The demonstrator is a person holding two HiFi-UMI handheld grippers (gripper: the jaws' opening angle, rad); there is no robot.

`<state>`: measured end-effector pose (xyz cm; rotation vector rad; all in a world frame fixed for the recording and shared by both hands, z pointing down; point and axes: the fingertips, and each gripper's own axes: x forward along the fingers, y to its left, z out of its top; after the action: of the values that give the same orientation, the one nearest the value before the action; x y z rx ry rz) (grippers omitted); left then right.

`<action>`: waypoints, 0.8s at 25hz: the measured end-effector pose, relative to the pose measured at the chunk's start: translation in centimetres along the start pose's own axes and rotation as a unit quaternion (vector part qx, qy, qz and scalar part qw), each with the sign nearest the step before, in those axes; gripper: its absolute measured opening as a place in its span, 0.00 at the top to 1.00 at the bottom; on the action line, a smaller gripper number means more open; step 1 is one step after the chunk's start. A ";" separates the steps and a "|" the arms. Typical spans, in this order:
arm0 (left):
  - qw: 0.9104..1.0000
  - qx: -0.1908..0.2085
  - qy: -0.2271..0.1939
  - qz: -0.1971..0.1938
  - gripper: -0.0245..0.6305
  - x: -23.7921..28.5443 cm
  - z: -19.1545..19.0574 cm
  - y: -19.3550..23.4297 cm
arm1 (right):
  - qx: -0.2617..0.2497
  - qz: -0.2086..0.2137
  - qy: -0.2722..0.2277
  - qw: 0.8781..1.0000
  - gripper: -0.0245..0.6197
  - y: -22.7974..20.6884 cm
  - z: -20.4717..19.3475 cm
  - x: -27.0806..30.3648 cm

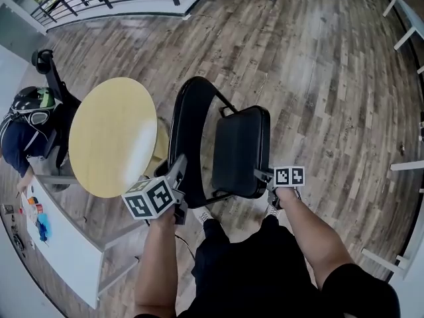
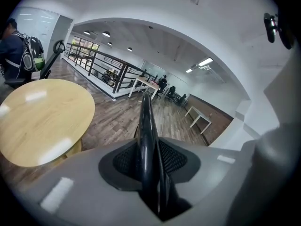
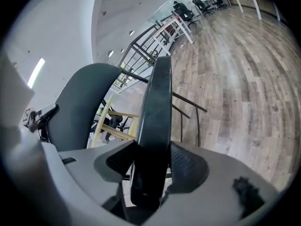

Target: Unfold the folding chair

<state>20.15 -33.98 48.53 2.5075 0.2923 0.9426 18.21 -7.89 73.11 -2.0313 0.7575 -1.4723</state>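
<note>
Left gripper (image 1: 177, 172) is clamped on the chair's (image 1: 218, 144) back frame (image 1: 187, 121), jaws narrow round the black tube. In its own view the tube runs straight ahead from between the pads. Right gripper (image 1: 264, 175) holds the near edge of the seat (image 1: 240, 150) with jaws set wider. In its view the seat stands edge-on and fills the gap.

The chair stands on the floor (image 1: 318, 78) just in front of the person, between the two hands and part open. The frame is on the left and the seat on the right, side by side, with a narrow wedge of space between them. Both long axes run away from the person, nearly parallel. Each hand is already on the part nearer to it.

The next move likely turns on that split: the seat lies to the right of the frame, so the right hand would swing it away and down while the left keeps the frame steady. A round table (image 1: 112, 134) sits just beside the frame on the left, leaving little room there; to the right the floor looks open.
</note>
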 end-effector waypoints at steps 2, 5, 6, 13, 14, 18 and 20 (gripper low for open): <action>1.000 0.001 -0.001 0.007 0.78 0.1 -0.2 1.0 | 0.004 0.004 -0.002 1.000 0.61 -1.0 -0.2 -0.2; 1.000 0.004 -0.004 0.019 0.78 0.1 -0.3 2.9 | 0.019 0.013 -0.009 1.000 0.61 -2.4 -0.4 -0.1; 1.000 0.005 -0.006 0.024 0.78 0.1 -0.2 3.8 | 0.023 0.017 -0.011 1.000 0.61 -2.7 -0.3 0.1; 0.999 -0.002 -0.012 0.037 0.76 0.2 -0.9 8.6 | 0.046 0.038 -0.033 0.998 0.61 -5.9 -1.1 0.4; 0.999 -0.005 -0.013 0.034 0.76 0.4 -1.0 8.8 | 0.050 0.040 -0.038 0.997 0.61 -6.6 -1.1 0.3; 0.999 -0.009 -0.015 0.032 0.76 1.1 -1.5 9.7 | 0.072 0.055 -0.061 0.994 0.61 -9.2 -1.2 0.2; 0.999 -0.008 -0.015 0.035 0.76 1.5 -1.9 10.0 | 0.078 0.064 -0.066 0.993 0.61 -10.7 -1.3 0.0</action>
<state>20.45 -41.58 55.40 2.5302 0.1880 0.9285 18.48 -0.44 80.82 -1.9044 0.6821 -1.2720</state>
